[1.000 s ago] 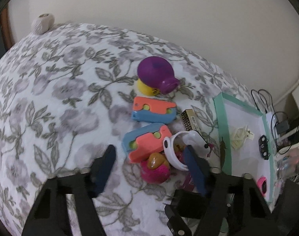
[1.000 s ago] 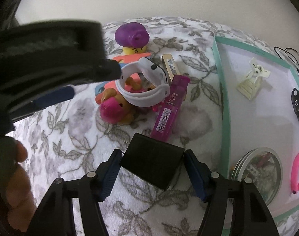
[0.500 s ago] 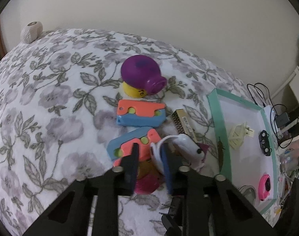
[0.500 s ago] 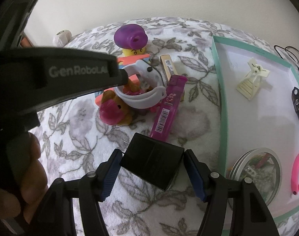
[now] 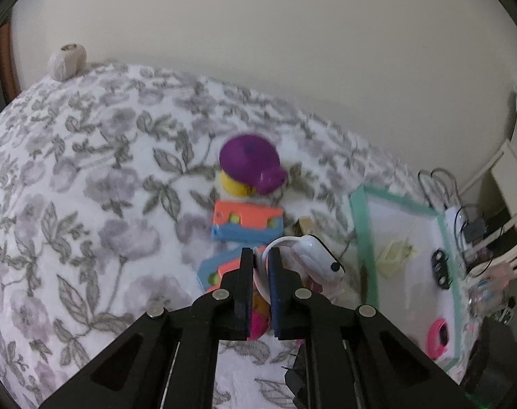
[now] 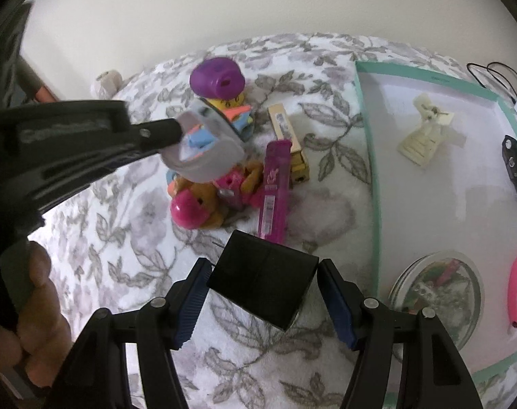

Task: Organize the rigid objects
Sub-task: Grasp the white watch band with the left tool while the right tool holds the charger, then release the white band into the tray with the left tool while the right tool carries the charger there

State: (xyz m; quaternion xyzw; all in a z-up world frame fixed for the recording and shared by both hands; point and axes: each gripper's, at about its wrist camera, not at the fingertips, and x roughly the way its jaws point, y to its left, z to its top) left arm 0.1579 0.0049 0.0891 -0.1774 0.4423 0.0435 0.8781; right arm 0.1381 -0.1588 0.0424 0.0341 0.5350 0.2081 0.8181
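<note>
Bed with a white cover printed in grey flowers and leaves (image 6: pixel 115 238). Lying directly on it: a purple-capped yellow toy (image 5: pixel 250 167), two orange-and-blue blocks, one (image 5: pixel 247 221) nearer the toy and one (image 5: pixel 217 267) behind the pile, a pink-and-tan toy (image 6: pixel 199 204), a magenta stick (image 6: pixel 273 192), a gold box (image 6: pixel 289 139), a black box (image 6: pixel 262 283), and a teal-rimmed white tray (image 6: pixel 369 156). A pale ball (image 5: pixel 67 61) sits at the bed's far edge.
</note>
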